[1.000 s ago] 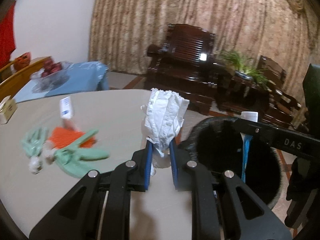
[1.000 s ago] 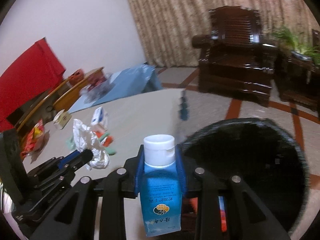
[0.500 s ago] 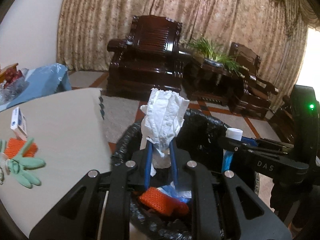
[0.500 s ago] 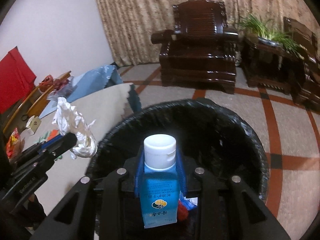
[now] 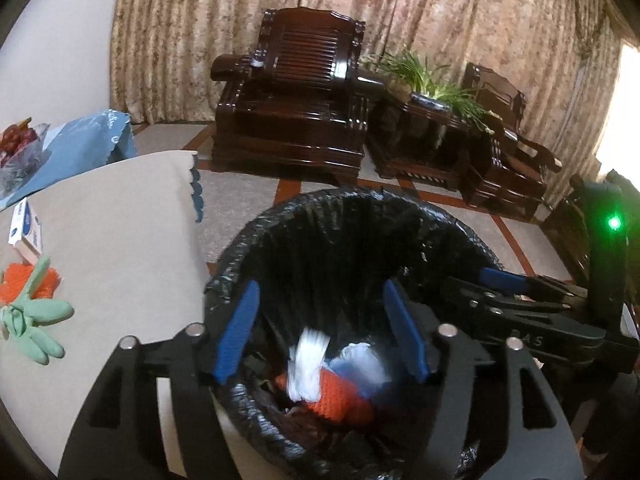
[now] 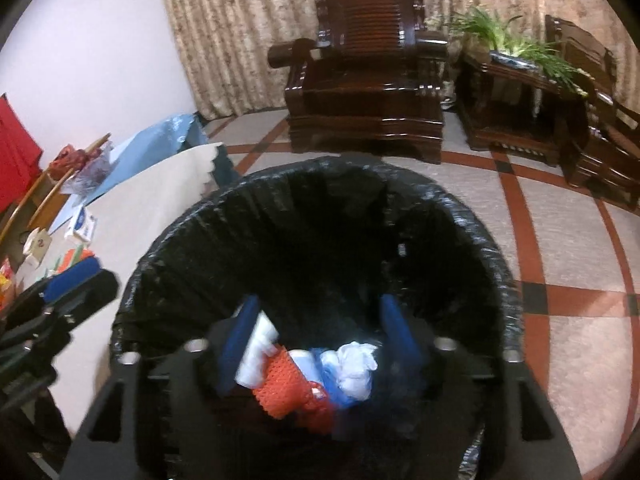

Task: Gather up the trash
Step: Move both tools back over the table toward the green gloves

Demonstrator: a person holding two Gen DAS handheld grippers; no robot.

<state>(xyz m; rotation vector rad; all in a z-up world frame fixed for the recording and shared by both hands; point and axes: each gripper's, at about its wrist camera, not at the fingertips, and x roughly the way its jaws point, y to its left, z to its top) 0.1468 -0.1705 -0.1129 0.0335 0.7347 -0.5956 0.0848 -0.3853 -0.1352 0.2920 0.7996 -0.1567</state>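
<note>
Black-lined bin under both claws, left claw and right claw spread wide, crumpled tissue lying below them

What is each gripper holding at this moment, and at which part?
Nothing. The left gripper and the right gripper are both open over the black bin, with no item between their fingers; white tissue lies inside.

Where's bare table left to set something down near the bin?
Free: the tan tabletop between the trash bin rim and the green gloves, back to its scalloped edge. Crowded: the left edge, with gloves, orange mesh and small box. Inside the bin, trash fills the bottom under both open grippers, left and right.
</note>
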